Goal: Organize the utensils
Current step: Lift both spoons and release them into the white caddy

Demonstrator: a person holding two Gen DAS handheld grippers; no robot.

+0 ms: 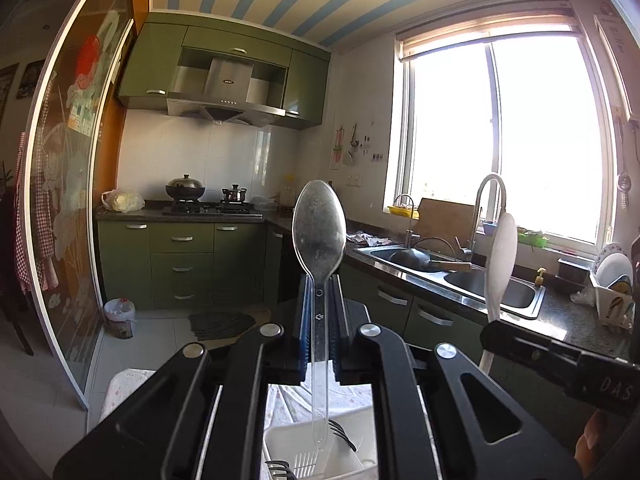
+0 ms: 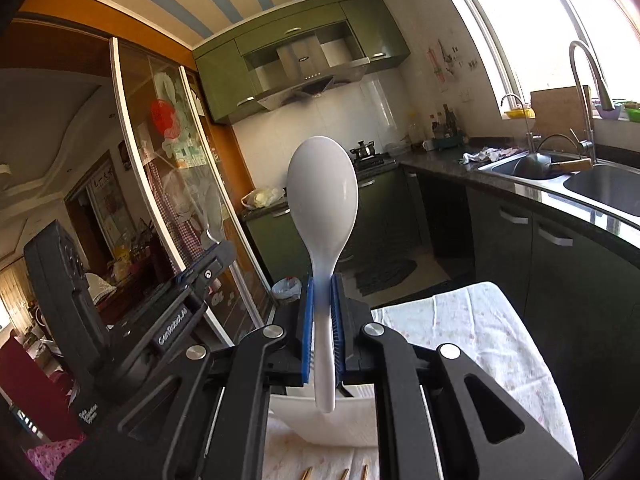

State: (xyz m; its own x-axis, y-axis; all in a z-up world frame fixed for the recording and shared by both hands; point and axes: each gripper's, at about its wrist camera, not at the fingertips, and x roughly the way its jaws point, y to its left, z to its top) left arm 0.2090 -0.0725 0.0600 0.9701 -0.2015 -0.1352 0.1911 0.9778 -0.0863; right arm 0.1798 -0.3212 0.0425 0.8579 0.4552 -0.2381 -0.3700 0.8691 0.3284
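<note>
Clear plastic spoon [image 1: 319, 236] stands clamped in the left gripper [image 1: 319, 320]; right gripper [image 2: 322, 316] clamps white spoon [image 2: 322, 196].

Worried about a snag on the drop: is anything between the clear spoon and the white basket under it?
Nothing visible: the clear spoon hangs handle-down over the white basket; black forks lie beside its tip.

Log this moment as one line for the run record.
left gripper: shut on clear spoon | right gripper: shut on white spoon | both held bowl-up above white basket

black grippers [image 1: 320, 320], blue ribbed pads [image 2: 306, 340], silver screws
</note>
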